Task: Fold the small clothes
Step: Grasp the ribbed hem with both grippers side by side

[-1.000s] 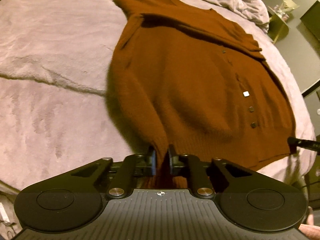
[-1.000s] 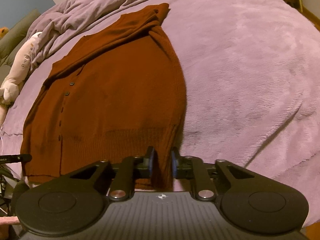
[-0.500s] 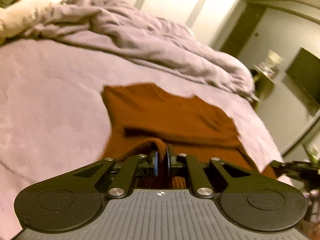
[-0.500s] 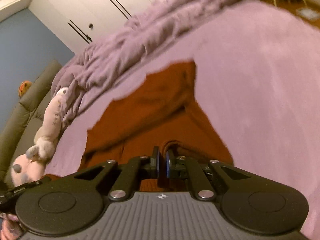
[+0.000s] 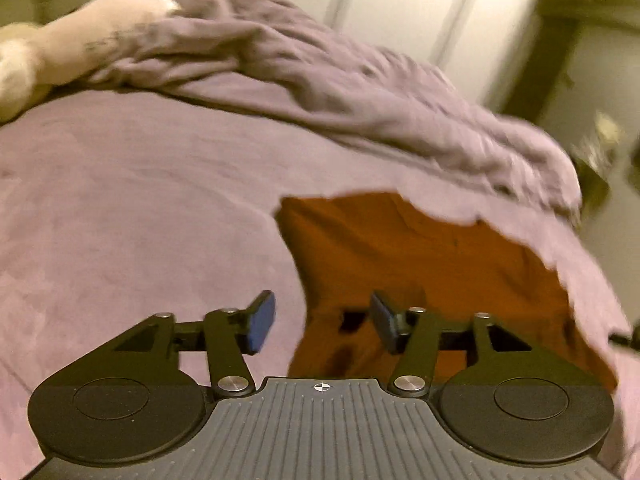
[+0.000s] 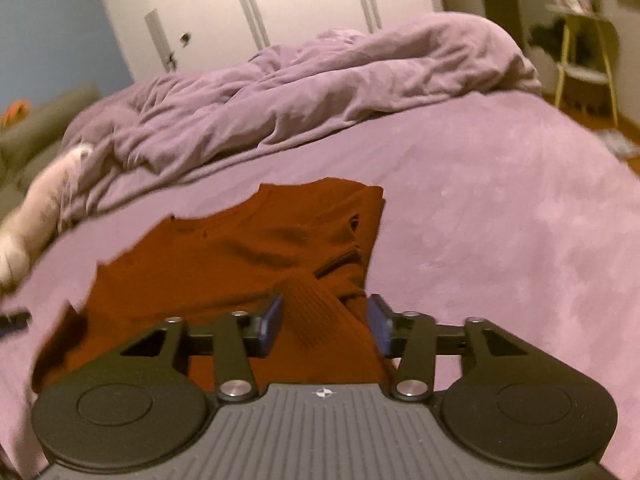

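A rust-brown knit sweater lies folded on the lilac bed cover, its ribbed hem brought up over the body. My left gripper hovers over the sweater's left edge. Its jaws are opening, and the blue pads touch no cloth. In the right wrist view the sweater fills the middle, and its ribbed hem lies loose between the opening jaws of my right gripper. The pads there stand clear of the fabric.
A crumpled lilac duvet is heaped at the far side of the bed. A pale plush toy lies at the far left. White wardrobe doors stand behind, and a yellow-legged side table at the right.
Both grippers, shut on the sweater's hem, carried it forward over the body, folding it. Both have now opened and let the hem go.
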`<state>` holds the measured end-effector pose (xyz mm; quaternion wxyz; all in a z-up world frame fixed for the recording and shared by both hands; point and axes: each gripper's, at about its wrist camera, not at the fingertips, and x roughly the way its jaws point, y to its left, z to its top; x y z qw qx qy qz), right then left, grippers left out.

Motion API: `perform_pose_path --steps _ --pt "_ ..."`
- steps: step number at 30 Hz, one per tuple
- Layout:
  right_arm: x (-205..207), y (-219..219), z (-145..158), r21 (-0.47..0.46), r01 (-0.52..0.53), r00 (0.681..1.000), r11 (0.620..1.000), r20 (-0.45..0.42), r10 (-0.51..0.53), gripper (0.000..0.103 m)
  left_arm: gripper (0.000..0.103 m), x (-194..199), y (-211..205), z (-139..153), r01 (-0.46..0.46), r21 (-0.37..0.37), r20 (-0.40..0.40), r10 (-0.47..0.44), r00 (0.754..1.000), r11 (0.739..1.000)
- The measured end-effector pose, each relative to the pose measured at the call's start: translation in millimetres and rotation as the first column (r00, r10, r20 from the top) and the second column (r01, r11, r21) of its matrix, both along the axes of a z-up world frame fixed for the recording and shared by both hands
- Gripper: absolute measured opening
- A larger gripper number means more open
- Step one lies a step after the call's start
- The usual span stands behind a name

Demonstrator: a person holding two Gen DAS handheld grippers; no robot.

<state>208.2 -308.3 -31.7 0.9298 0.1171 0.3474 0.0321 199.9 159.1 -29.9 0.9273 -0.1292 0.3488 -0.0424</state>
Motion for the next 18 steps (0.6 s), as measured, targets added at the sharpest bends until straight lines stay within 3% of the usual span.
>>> perform_pose_path --steps 1,4,9,11,12,13,14,18 --pt "0 2 -3 -0.037 -0.034 0.999 0.999 -0.006 0.033 0.06 0.069 2 -4 -5 0.032 0.029 -0.022 -0.032 0.999 0.999" --pt "5 13 -13 -0.146 -0.113 0.993 0.983 -0.037 0.109 0.06 0.069 14 -22 -21 0.124 0.086 -0.073 -0.118 0.99 0.989" --pt "21 33 -22 -0.239 -0.199 0.98 0.95 -0.051 0.193 0.06 0.068 27 -49 -32 0.243 0.124 -0.078 -0.235 0.969 0.962" --pt "29 39 -25 -0.266 -0.22 0.975 0.939 -0.063 0.211 0.051 0.057 32 -58 -34 0.265 0.141 -0.086 -0.255 0.963 0.954" --pt "33 40 -27 -0.267 -0.232 0.973 0.935 -0.071 0.222 0.043 0.053 35 -61 -37 0.266 0.159 -0.092 -0.254 0.963 0.951" --pt "37 41 -30 -0.267 -0.244 0.97 0.932 -0.083 0.23 0.029 0.04 37 -63 -39 0.267 0.172 -0.098 -0.253 0.963 0.948" --pt "40 41 -32 -0.274 -0.245 0.969 0.93 -0.09 0.229 0.022 0.033 40 -64 -41 0.269 0.175 -0.107 -0.253 0.962 0.947" --pt "44 43 -39 -0.303 -0.267 0.963 0.915 -0.115 0.243 0.023 0.034 48 -55 -49 0.249 0.114 -0.129 -0.234 0.964 0.962"
